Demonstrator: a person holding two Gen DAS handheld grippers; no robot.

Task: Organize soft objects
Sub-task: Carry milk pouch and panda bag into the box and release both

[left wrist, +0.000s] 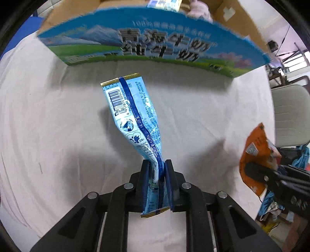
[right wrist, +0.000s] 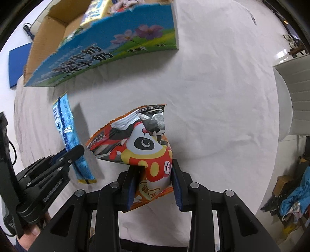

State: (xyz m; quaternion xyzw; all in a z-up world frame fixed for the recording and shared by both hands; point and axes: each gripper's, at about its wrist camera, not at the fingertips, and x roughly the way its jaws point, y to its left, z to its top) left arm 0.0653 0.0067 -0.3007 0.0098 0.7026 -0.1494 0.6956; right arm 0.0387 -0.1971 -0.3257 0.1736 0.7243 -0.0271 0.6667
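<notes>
1. Far left, the left gripper (left wrist: pixel 158 166) is clamped tight on the near end of a blue packet (left wrist: pixel 135 120), jaws pinching it flat, and the packet is lifted above the white-clothed counter (left wrist: pixel 48 126).
2. The blue packet's long axis runs straight out from the jaws. Its gold-edged far seal points toward the box ahead, barcode face up in the left wrist view.
3. From the right wrist camera that same blue packet (right wrist: pixel 67 133) shows edge-on at the left, slanting up and away, with the left gripper (right wrist: pixel 77 153) beneath it.
4. Up top, a cardboard box (left wrist: pixel 155 46) printed with blue sky, green grass and Chinese lettering sits open on the counter. A pink soft item (left wrist: pixel 199 9) and another packet peek over its rim.
5. Centre-right, the right gripper (right wrist: pixel 155 170) grips an orange snack bag (right wrist: pixel 139 141) by its lower end, jaws narrowed against the puffy sides.
6. The orange snack bag stands up out of the jaws, its crimped top seal pointing away and a little left, the panda cartoon facing the lens.
7. Far right, a pale chair (right wrist: pixel 290 97) stands beside the counter's edge.
</notes>
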